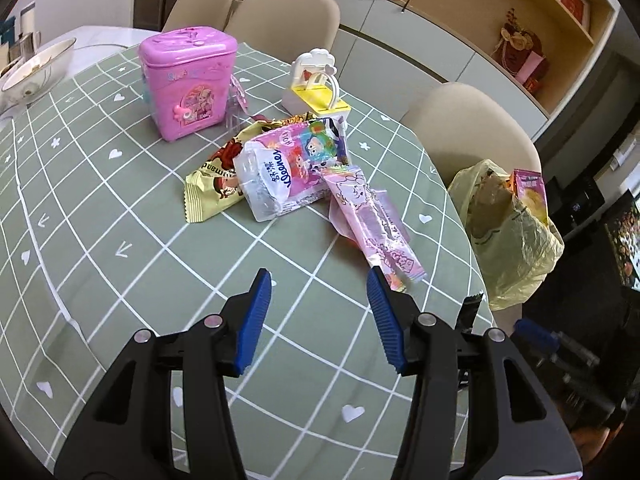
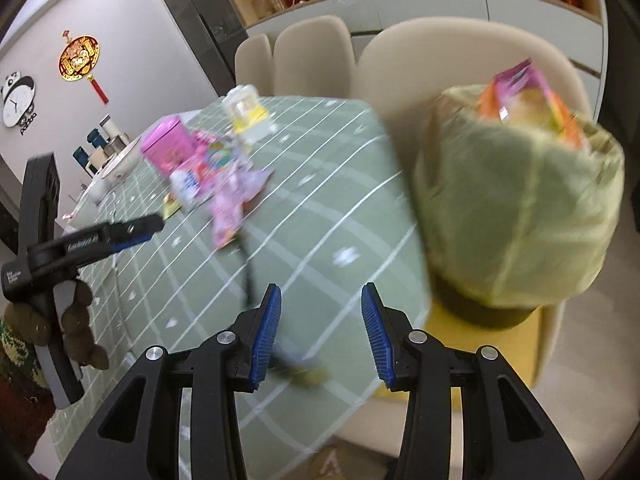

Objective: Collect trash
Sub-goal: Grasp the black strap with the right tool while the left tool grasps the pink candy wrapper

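A heap of wrappers lies mid-table in the left wrist view: a yellow snack wrapper (image 1: 208, 192), a clear Kleenex pack (image 1: 266, 184), a pink cartoon packet (image 1: 316, 148) and a long pink wrapper (image 1: 380, 232). My left gripper (image 1: 319, 276) hovers open just short of the heap, nothing between its pads, its right fingertip close to the long wrapper's end. A yellow trash bag (image 1: 516, 232) holding wrappers sits on the chair at the right. My right gripper (image 2: 321, 288) is open and empty over the table's edge, left of the bag (image 2: 520, 208). A dark wrapper (image 2: 296, 368) lies blurred below it.
A pink toy case (image 1: 188, 84) and a white and yellow toy (image 1: 316, 88) stand behind the heap on the green checked tablecloth (image 1: 120, 216). A bowl (image 1: 40, 68) sits far left. Beige chairs (image 1: 472, 128) ring the table. My left gripper (image 2: 152, 224) shows in the right wrist view.
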{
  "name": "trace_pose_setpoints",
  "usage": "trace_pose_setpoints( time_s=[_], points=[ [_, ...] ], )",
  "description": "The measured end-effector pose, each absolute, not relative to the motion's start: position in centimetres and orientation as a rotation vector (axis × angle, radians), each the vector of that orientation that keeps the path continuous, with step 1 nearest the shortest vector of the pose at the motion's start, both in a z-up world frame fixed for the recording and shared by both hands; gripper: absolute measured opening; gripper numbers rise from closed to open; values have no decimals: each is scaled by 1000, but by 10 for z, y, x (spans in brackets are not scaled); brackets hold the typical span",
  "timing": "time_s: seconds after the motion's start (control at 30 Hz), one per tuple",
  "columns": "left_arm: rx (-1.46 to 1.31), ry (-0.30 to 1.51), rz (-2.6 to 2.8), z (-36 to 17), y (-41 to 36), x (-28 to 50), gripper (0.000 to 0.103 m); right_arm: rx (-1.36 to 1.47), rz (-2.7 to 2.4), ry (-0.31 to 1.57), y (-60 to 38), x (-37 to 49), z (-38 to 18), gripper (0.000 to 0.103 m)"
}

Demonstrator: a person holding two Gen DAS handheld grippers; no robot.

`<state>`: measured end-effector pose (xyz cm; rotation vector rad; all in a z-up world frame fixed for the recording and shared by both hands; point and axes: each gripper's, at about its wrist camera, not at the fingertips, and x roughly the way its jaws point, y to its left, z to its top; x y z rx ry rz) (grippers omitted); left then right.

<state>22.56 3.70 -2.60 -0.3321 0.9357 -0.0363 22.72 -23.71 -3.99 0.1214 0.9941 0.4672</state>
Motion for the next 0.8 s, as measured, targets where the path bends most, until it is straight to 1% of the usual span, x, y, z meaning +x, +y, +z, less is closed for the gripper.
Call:
trace_pose_setpoints(
  time_s=[0.2,0.37,0.4,0.43,0.47,0.53,0.6,0.63,0.7,0.8],
  points=[
    [-293,936,-89,-25,38,231,47,103,434,1026,-199,208,-53,40],
    [-280,947,-137,-21,47,234,48,76,359,1017,-182,205,-56,40],
    [-275,950,-149,-20,49,236,48,69,347,1013,-181,206,-55,34],
    [-265,951,-159,-19,50,239,48,52,335,1012,-179,207,-54,25],
    [-255,949,-169,-17,52,241,49,42,323,1008,-179,208,-52,23],
    [-242,944,-191,-15,54,245,49,45,305,997,-180,211,-47,16],
    [-234,936,-221,-15,55,249,49,47,295,988,-183,213,-43,15],
    [-233,933,-233,-15,56,250,50,42,290,984,-185,215,-41,12],
    [-247,932,-263,-17,56,253,53,35,287,980,-187,218,-38,11],
    [-269,935,-289,-21,55,256,53,38,280,976,-193,222,-35,9]
  ],
)
